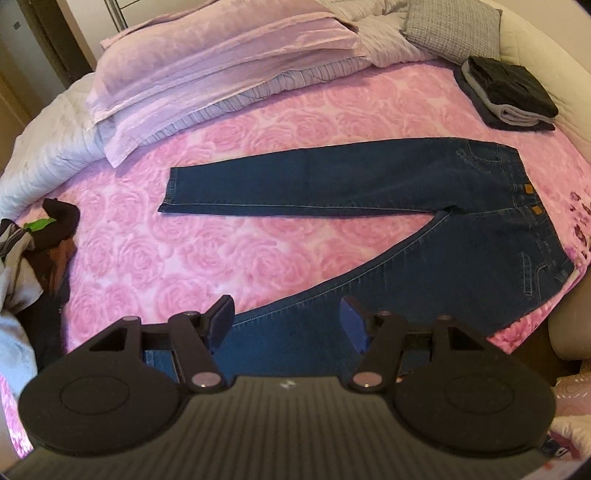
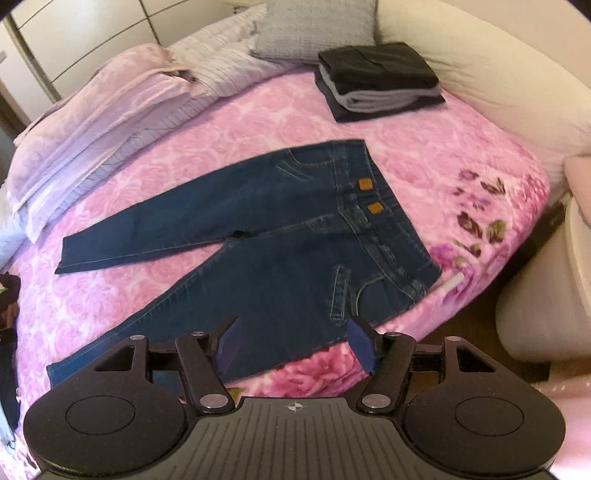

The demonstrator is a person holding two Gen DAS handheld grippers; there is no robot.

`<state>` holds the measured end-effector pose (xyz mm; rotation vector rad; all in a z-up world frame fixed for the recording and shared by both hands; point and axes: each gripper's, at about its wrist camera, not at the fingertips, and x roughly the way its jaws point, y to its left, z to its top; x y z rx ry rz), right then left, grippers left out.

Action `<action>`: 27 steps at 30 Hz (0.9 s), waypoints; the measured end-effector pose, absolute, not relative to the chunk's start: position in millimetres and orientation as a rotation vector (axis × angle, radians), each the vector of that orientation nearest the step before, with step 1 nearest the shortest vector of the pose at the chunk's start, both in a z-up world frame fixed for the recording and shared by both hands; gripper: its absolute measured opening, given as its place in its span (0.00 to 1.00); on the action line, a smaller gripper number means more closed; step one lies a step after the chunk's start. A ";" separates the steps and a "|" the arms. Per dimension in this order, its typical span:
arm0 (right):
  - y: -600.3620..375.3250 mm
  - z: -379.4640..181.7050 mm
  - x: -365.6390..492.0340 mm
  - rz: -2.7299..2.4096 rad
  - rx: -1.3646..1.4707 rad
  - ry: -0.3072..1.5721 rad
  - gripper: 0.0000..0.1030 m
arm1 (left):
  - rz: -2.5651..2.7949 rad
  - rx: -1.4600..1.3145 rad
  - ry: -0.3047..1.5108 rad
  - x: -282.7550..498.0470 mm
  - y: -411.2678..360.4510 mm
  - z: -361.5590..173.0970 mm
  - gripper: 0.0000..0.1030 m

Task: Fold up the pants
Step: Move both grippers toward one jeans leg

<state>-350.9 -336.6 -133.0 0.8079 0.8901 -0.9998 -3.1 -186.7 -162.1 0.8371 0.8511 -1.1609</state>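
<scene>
My jaws stand wide apart on both sides, with nothing clamped: my left gripper point(image 1: 288, 319) hangs over the near leg of the dark blue denim pants point(image 1: 369, 184), and my right gripper point(image 2: 293, 341) hangs over the same leg closer to the hip, at the bed's edge. The pants lie flat and unfolded on the pink rose-patterned plush bedspread point(image 1: 221, 140), legs spread in a V, waistband with two tan patches toward the right. Left of them sits a loose heap of crumpled clothes point(image 1: 26, 240). Beyond the pants lie pale pink folded bedding point(image 1: 221, 59), a grey woven cushion point(image 2: 317, 29), and a neat stack of folded black and grey garments point(image 2: 380, 79).
</scene>
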 end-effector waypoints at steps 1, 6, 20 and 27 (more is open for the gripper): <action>-337.7 -135.2 -351.7 -1.006 0.816 0.890 0.59 | -1.164 0.839 0.854 -1.2 -188.3 -165.0 0.58; -349.6 -139.9 -354.6 -1.012 0.833 0.881 0.59 | -1.178 0.846 0.859 6.1 -198.9 -176.7 0.58; -435.5 -166.3 -333.8 -0.893 0.746 0.890 0.58 | -1.176 0.814 0.880 5.8 -230.2 -200.9 0.58; -490.9 -182.1 -314.4 -0.757 0.629 0.849 0.58 | -1.175 0.818 0.869 -10.2 -267.7 -221.1 0.57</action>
